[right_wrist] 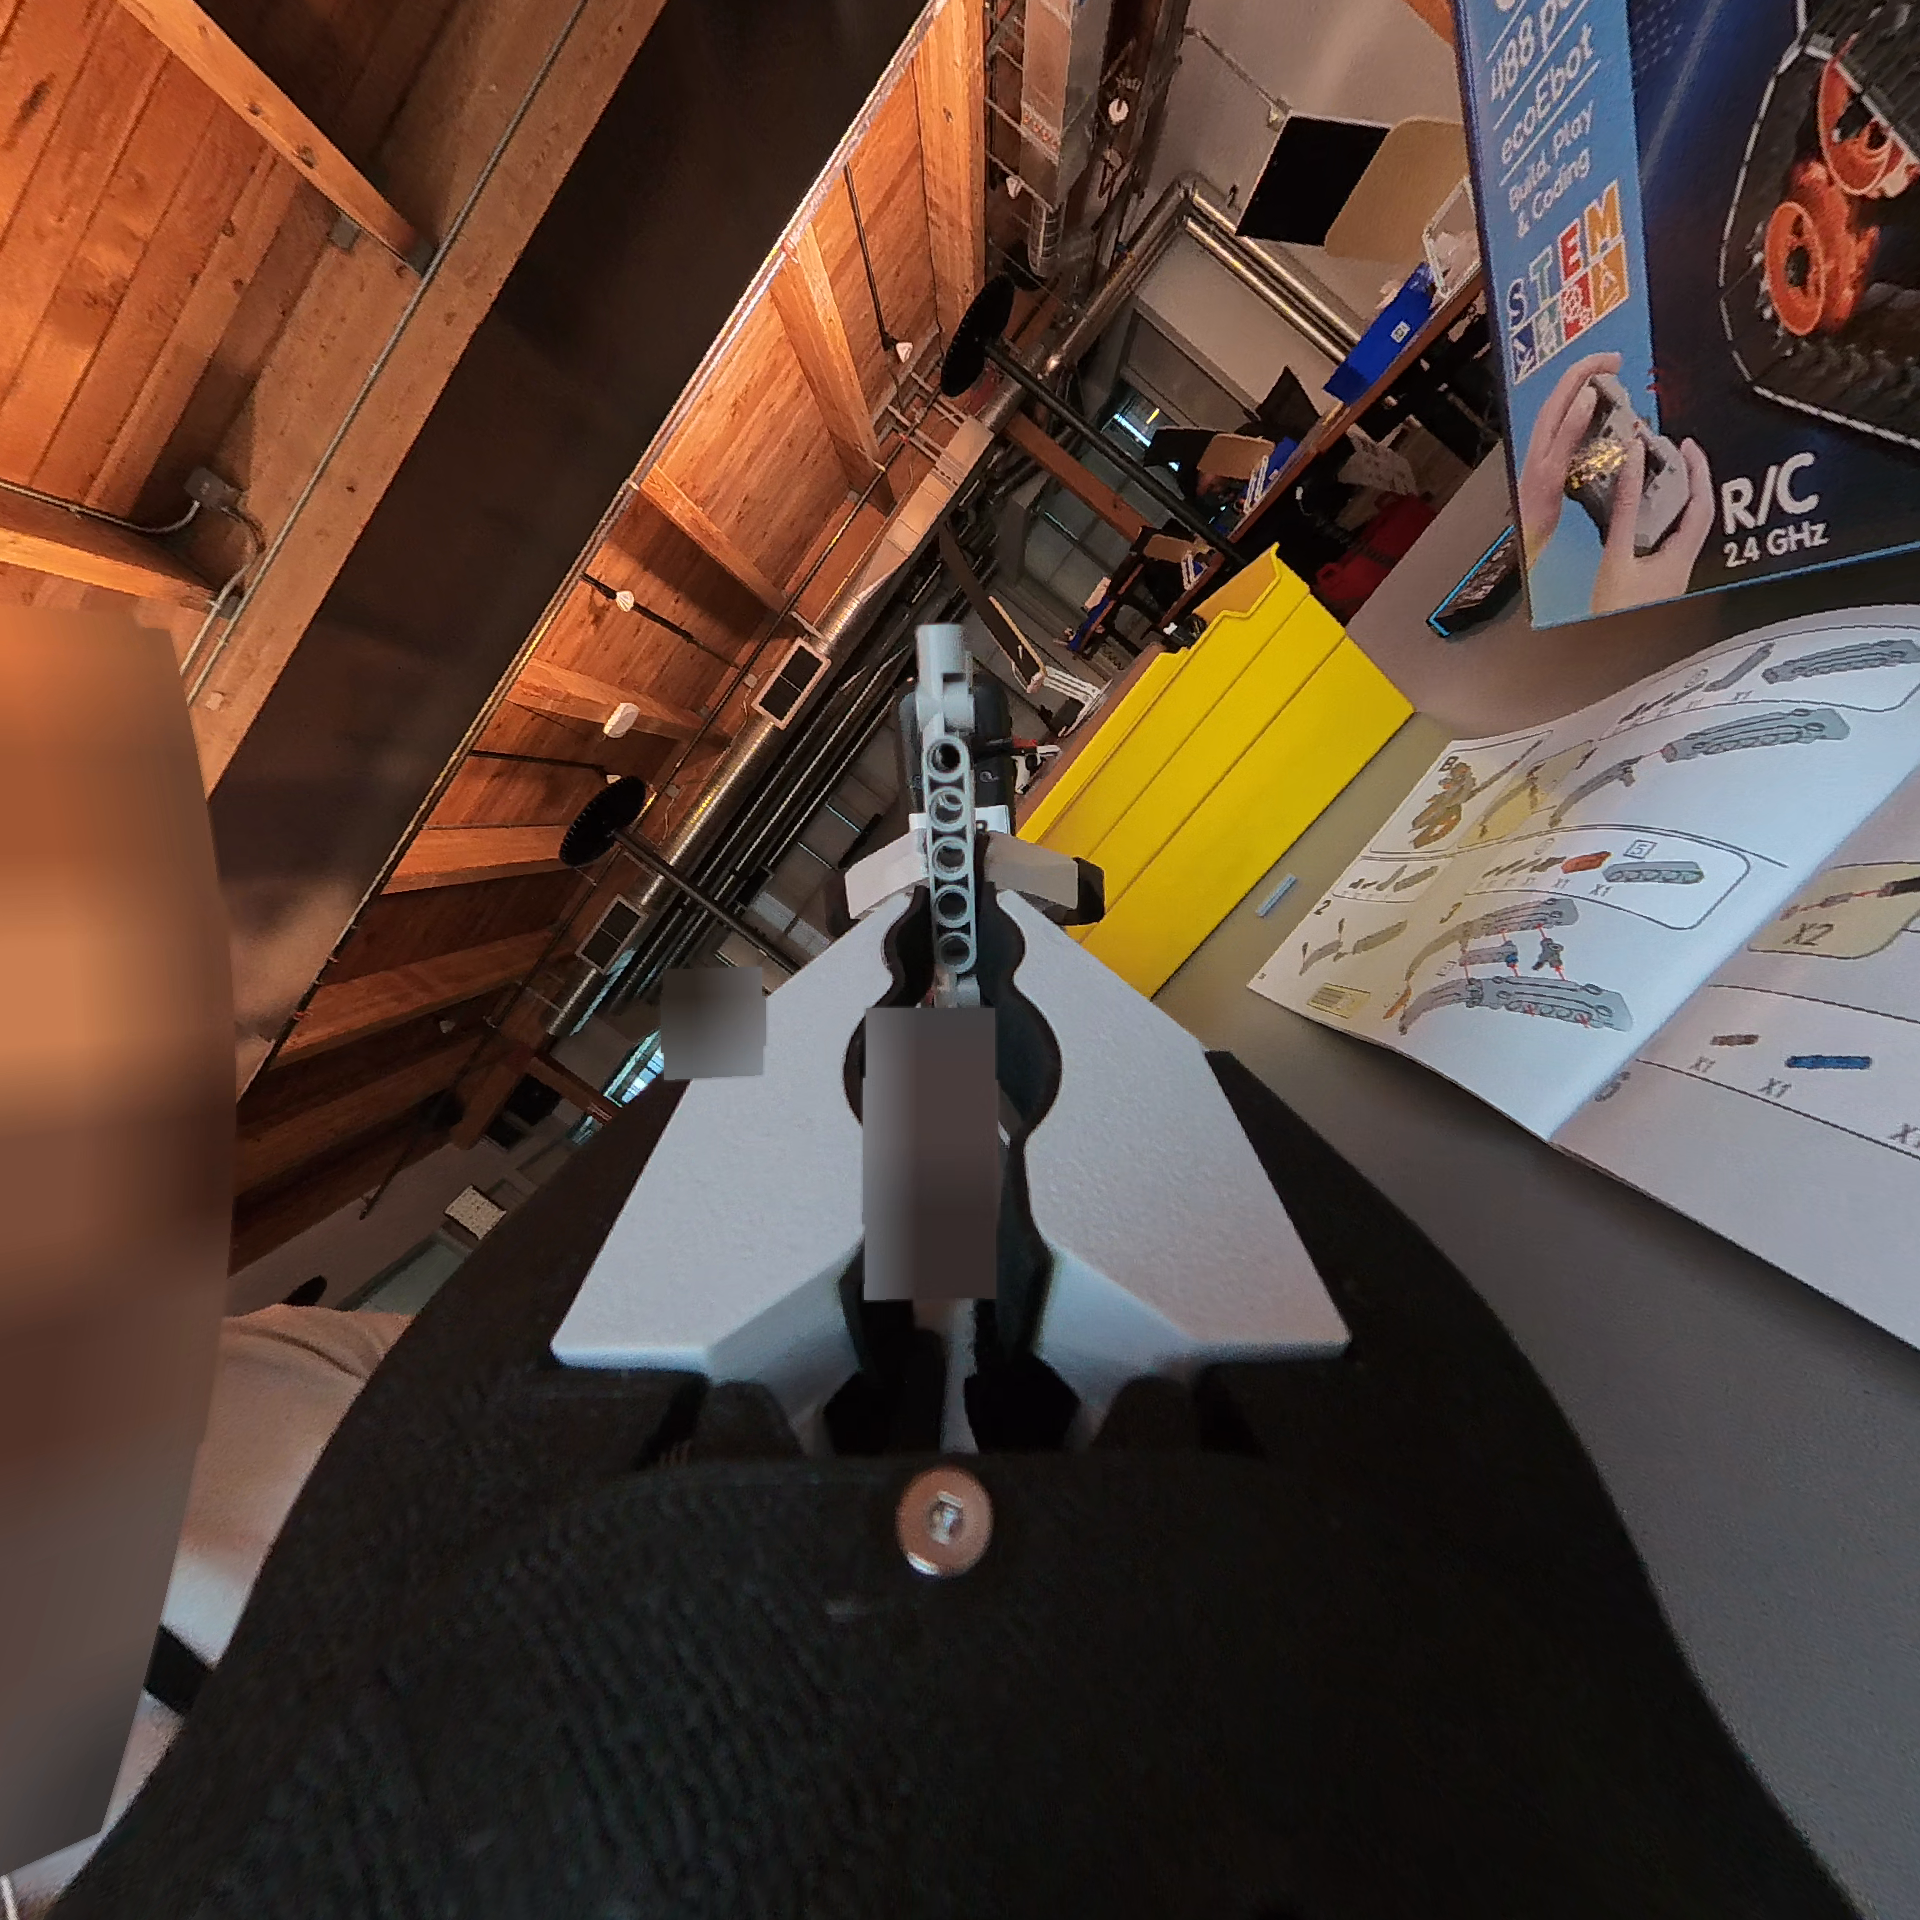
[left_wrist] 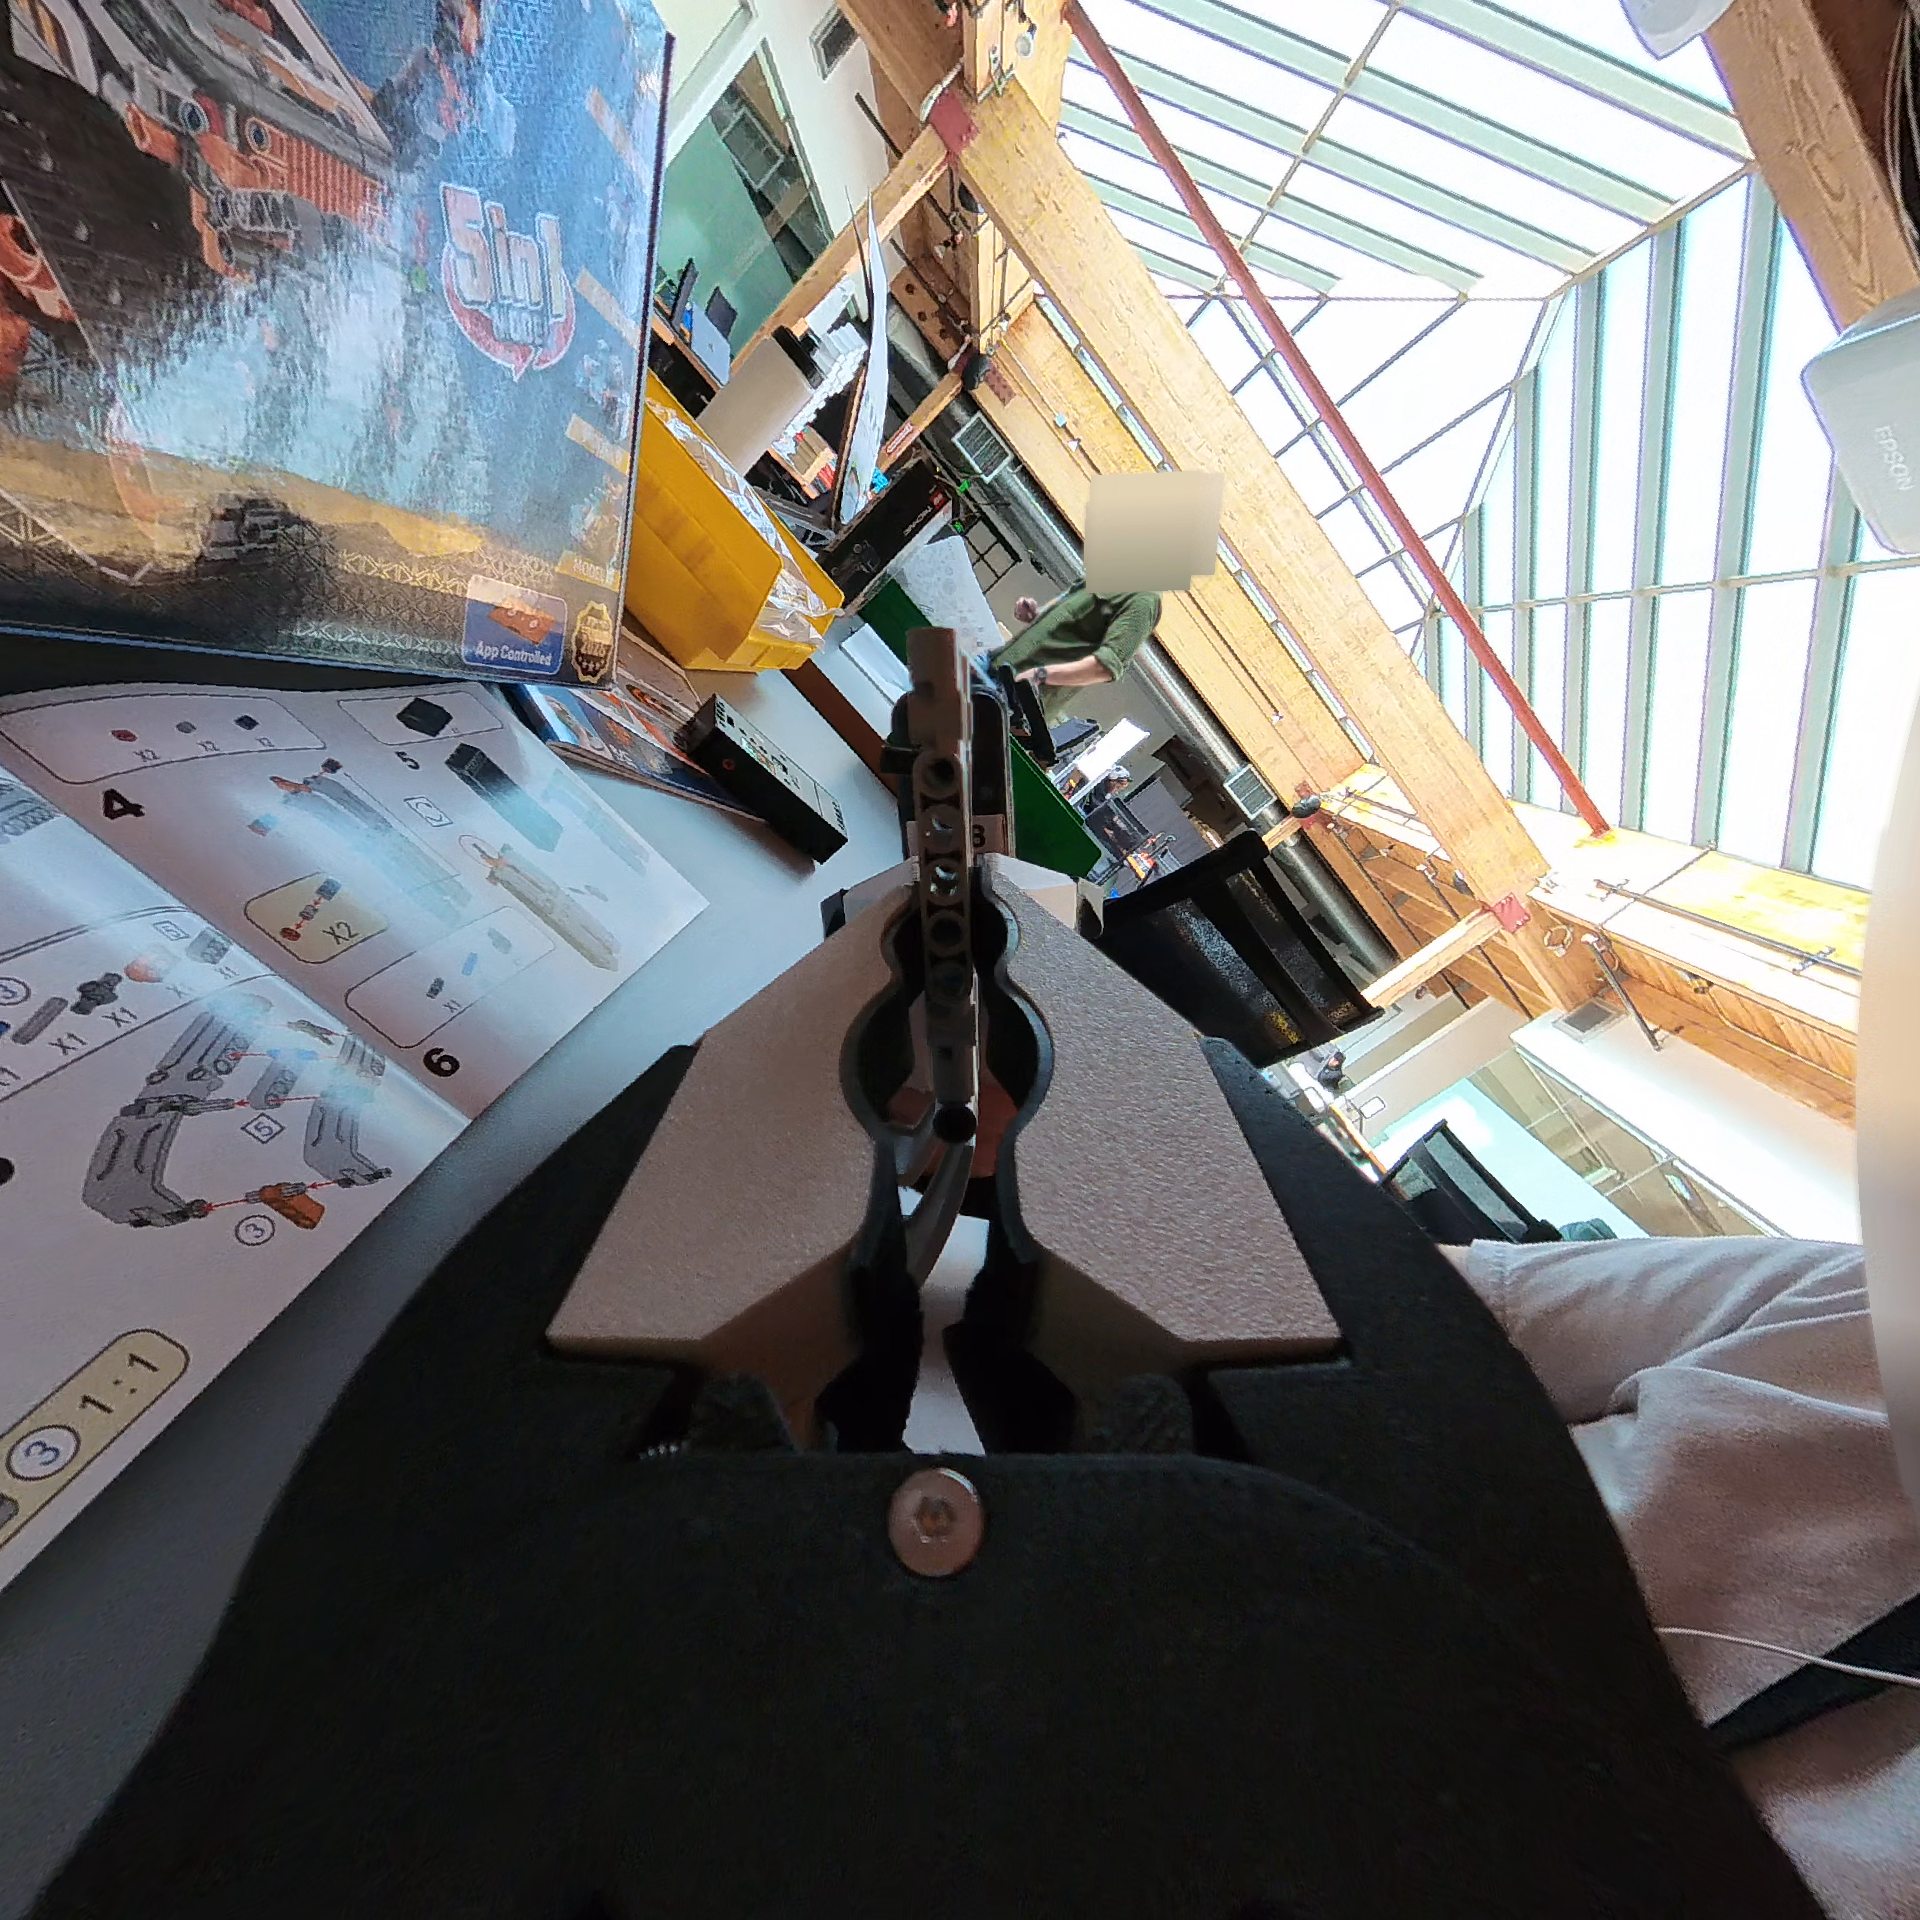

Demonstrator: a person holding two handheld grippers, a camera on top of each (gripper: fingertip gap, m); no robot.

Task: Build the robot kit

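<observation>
Left gripper (left_wrist: 940,935) and right gripper (right_wrist: 951,935) are each clamped on a grey holed beam (left_wrist: 943,831) (right_wrist: 951,862), raised off the table beside the instruction booklet (left_wrist: 260,987). The beams look light, rigid, slick plastic, best pinched on their flat sides. Lower ends hidden between the fingers; whether the two are one assembly is unclear.

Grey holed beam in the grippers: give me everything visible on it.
The grey plastic building-toy beam with a row of round holes is long, narrow and edge-on, sticking forward past the fingertips. The right gripper is shut on it, and the left gripper clamps a similar holed beam, probably the same assembly. Its lower end is hidden.
</observation>
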